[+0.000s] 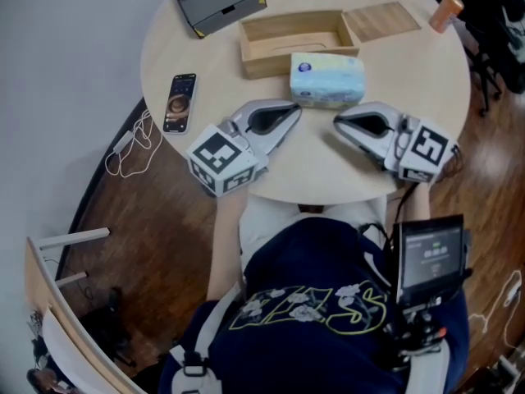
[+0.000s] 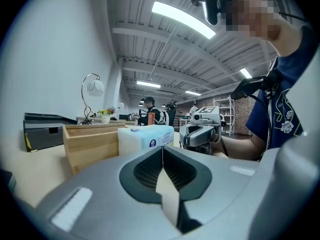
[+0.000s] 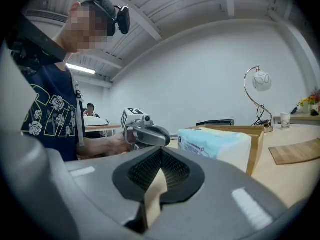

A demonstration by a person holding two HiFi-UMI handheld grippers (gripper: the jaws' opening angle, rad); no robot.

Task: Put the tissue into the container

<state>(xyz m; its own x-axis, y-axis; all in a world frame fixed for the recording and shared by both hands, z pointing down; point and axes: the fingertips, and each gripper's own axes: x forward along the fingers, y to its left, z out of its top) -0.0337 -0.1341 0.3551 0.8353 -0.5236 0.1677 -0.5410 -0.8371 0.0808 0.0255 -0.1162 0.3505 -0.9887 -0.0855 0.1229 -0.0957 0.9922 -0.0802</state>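
Note:
A pale blue and white tissue pack (image 1: 326, 80) lies on the round table (image 1: 385, 72), just in front of an open wooden box (image 1: 297, 43). My left gripper (image 1: 295, 108) rests on the table to the pack's near left, jaws shut and empty. The right gripper (image 1: 336, 122) rests to the pack's near right, also shut with nothing between its jaws. From the left gripper view the tissue pack (image 2: 145, 137) stands beside the wooden box (image 2: 92, 141), beyond my left gripper (image 2: 162, 149). The right gripper view shows the tissue pack (image 3: 215, 144) right of my right gripper (image 3: 161, 151).
The box's wooden lid (image 1: 381, 20) lies to its right. A grey tray-like device (image 1: 217, 1) sits at the table's back left, a phone (image 1: 180, 102) at the left, an orange cup (image 1: 446, 11) at the far right edge. A cable (image 1: 131, 148) lies on the floor.

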